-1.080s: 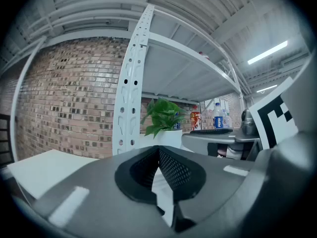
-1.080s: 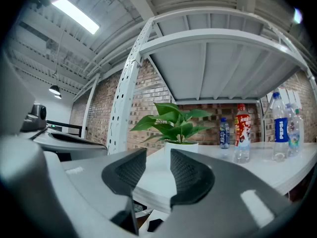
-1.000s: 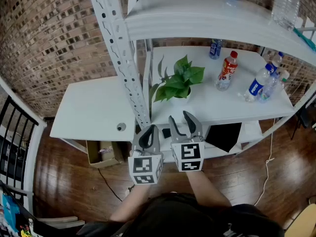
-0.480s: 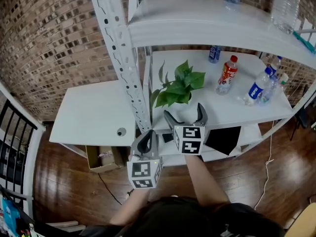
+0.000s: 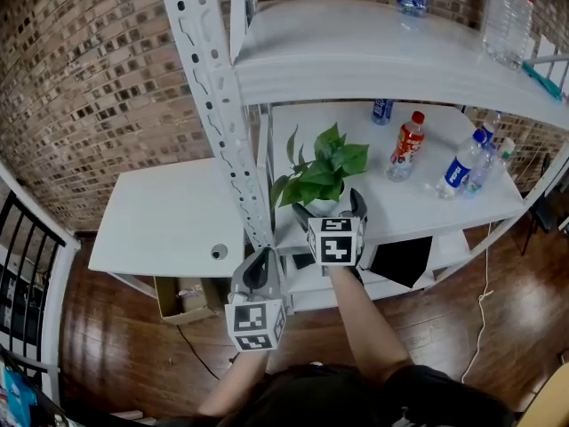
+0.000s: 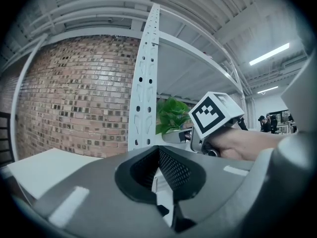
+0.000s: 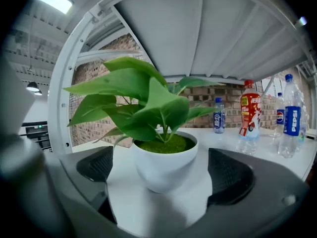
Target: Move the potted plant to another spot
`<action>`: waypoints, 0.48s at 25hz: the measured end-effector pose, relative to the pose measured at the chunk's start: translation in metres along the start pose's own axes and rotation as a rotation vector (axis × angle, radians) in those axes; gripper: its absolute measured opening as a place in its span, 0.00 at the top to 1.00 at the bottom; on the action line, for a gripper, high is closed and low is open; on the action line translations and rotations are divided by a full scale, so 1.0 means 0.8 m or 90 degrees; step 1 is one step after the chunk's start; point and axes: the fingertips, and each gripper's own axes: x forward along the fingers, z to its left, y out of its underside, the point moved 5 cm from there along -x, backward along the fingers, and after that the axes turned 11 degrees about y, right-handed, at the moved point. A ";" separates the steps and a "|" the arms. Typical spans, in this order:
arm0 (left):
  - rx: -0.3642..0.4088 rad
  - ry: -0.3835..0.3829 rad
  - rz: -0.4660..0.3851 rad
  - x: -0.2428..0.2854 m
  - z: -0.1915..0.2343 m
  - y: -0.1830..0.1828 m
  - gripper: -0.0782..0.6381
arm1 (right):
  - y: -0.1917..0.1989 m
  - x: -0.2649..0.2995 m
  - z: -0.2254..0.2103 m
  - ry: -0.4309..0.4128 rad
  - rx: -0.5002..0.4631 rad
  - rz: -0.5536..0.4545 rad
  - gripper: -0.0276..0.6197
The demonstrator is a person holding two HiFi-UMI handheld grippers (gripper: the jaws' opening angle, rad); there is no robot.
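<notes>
A potted plant [image 5: 324, 163] with broad green leaves stands on the middle shelf [image 5: 418, 198] near its front left. In the right gripper view its round white pot [image 7: 164, 163] sits between my right gripper's [image 7: 163, 171] jaws. Those jaws are opening, and a gap shows on both sides of the pot. From the head view the right gripper [image 5: 329, 205] reaches in at the plant's base and hides the pot. My left gripper [image 5: 260, 269] hangs lower, outside the shelf's front edge, shut and empty. In its own view the left gripper [image 6: 163, 170] faces the upright post.
A perforated white post [image 5: 213, 87] rises just left of the plant. A red-labelled bottle [image 5: 406, 140], a small blue one [image 5: 382, 109] and blue-labelled bottles [image 5: 458, 163] stand further right. An upper shelf [image 5: 373, 43] overhangs. A white desk [image 5: 169, 207] lies left.
My right gripper has moved forward from in front of the shelf to the plant, and its jaws have spread wide around the pot. The left gripper has barely moved.
</notes>
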 end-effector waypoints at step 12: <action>-0.010 0.000 0.005 0.003 0.011 0.006 0.87 | 0.007 0.034 0.000 0.009 -0.020 0.040 0.08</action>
